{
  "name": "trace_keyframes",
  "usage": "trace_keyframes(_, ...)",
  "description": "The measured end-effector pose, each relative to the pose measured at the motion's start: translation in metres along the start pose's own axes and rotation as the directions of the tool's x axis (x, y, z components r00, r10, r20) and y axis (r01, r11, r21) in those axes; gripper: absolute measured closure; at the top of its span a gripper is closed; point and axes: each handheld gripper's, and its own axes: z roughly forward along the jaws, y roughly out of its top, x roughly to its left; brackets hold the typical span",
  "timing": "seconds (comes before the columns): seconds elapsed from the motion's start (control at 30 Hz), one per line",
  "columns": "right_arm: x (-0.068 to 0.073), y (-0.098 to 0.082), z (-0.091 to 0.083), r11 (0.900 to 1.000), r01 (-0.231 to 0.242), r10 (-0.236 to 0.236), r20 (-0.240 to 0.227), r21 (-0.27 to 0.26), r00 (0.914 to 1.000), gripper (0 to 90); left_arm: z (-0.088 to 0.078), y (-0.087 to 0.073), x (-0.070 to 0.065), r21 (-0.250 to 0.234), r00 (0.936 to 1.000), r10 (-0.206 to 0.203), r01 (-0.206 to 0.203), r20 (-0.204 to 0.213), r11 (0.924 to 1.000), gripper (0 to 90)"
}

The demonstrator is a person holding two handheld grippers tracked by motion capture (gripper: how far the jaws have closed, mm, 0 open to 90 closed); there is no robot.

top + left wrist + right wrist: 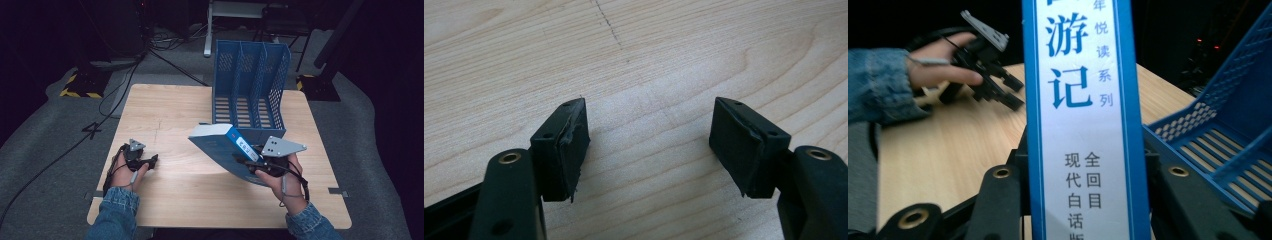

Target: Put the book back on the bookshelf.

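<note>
A blue book (220, 145) with a white spine label hangs tilted above the table's right half. My right gripper (248, 163) is shut on its lower spine edge, just in front of the file rack. In the right gripper view the book's spine (1080, 125) stands upright with printed characters, and the black jaws of my right gripper (1083, 167) press on it from both sides. My left gripper (151, 161) rests low at the table's left front. Its pads (566, 145) stand wide apart, and my left gripper (649, 107) is open over bare wood.
A blue three-slot file rack (250, 85) stands at the back right of the wooden table (170, 115); its slotted floor (1218, 145) lies just right of the book. The other hand with its gripper (993, 85) is at the left. Cables trail on the floor behind.
</note>
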Motion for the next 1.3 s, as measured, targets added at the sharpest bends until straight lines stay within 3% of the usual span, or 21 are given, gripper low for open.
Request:
trace_keyframes(0.1, -0.002, 0.0, -0.001, 1.0, -0.022, 0.022, -0.026, -0.017, 0.9994, 61.8, 0.0, 0.0, 0.0, -0.001, 1.0, 0.002, -0.002, 0.002, 1.0, 32.2)
trace_keyframes(0.23, -0.01, -0.002, -0.005, 0.994, -0.094, 0.088, -0.093, -0.063, 0.9918, 61.8, 0.001, 0.001, 0.0, -0.002, 1.0, 0.001, -0.001, 0.002, 1.0, 32.2)
trace_keyframes(0.57, -0.027, -0.001, -0.019, 0.976, -0.154, 0.135, -0.131, -0.156, 0.9822, 61.8, 0.001, 0.001, 0.0, -0.001, 1.0, 0.0, 0.0, -0.002, 1.0, 32.2)
trace_keyframes(0.93, -0.046, 0.007, -0.028, 0.94, -0.228, 0.192, -0.157, -0.255, 0.9687, 61.9, 0.002, 0.002, -0.001, -0.001, 1.0, -0.007, 0.007, -0.006, 1.0, 32.0)
trace_keyframes(1.2, -0.058, 0.019, -0.03, 0.915, -0.237, 0.197, -0.15, -0.327, 0.9689, 61.8, 0.003, 0.003, -0.001, 0.0, 0.9999, -0.005, 0.005, -0.01, 1.0, 32.0)
trace_keyframes(1.3, -0.063, 0.023, -0.029, 0.902, -0.254, 0.222, -0.131, -0.348, 0.9663, 61.8, 0.003, 0.003, -0.001, -0.001, 0.9999, -0.005, 0.005, -0.01, 1.0, 31.9)
